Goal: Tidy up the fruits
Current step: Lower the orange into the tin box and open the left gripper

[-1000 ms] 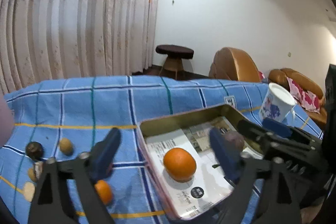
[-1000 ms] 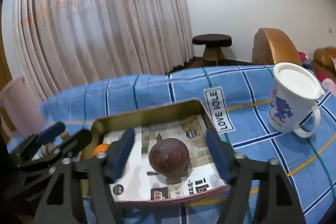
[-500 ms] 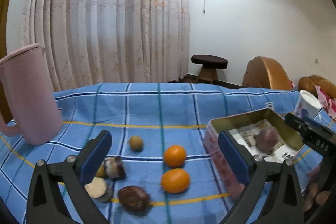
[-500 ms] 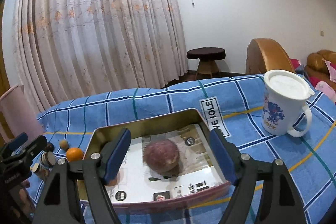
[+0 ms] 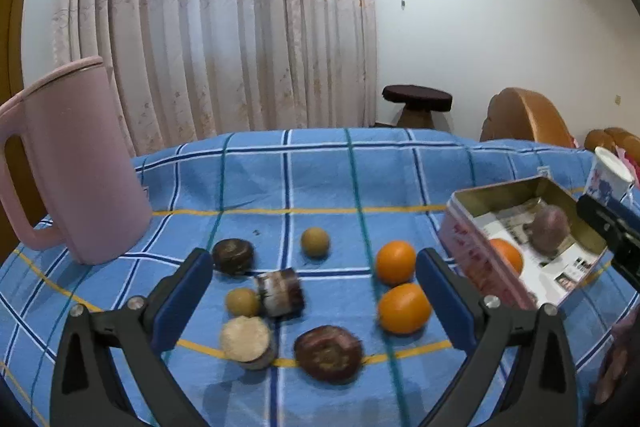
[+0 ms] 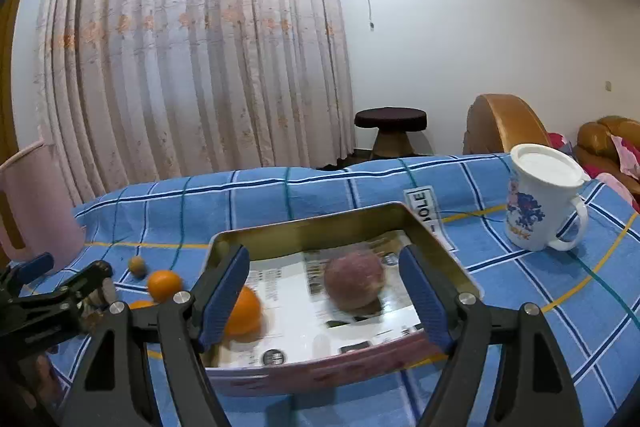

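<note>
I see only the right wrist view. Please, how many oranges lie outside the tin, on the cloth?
Observer: Two. The far orange and the near orange lie close together, left of the tin.
Operator: Are other fruits hidden from me?
Observer: Yes. A dark brown fruit lies nearest the camera, left of the near orange.
Operator: Is anything held on the left side?
Observer: No. The left claw is open wide, with nothing in it.
</note>
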Tool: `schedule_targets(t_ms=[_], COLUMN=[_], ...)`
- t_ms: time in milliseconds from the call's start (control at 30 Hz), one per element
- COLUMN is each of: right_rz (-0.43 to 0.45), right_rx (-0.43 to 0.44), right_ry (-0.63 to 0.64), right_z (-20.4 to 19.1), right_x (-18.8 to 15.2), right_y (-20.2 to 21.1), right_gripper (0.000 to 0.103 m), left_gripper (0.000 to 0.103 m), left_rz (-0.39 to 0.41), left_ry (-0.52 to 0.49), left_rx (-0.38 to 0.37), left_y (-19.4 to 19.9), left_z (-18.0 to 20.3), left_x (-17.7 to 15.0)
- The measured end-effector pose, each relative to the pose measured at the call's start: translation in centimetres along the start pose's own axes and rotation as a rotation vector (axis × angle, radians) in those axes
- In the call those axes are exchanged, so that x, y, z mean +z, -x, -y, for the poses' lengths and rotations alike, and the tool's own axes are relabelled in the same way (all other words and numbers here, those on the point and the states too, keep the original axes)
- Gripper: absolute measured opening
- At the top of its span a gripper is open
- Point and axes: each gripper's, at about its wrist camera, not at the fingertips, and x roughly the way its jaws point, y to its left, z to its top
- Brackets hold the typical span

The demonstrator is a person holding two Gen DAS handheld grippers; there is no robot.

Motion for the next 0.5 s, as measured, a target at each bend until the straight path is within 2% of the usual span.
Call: schedule_targets(t_ms=[300,500], right_rz=[-0.014,-0.055], right_rx=[0.064,0.119], right_ry=[0.042,0.085], right_z=[-4.4,-7.4], right_x=[-0.8,-1.6], right_y=[0.6,0.5], right_gripper=[0.079,0.078], left_gripper=[0.103,0.103], left_rz=[-0.029,-0.027], left_ry=[0.006,0.041], left_rx=[0.014,0.079], left_y=[-0.1,-0.2], left_z=[-2.8,-6.8], left_x=[-0.3,0.0])
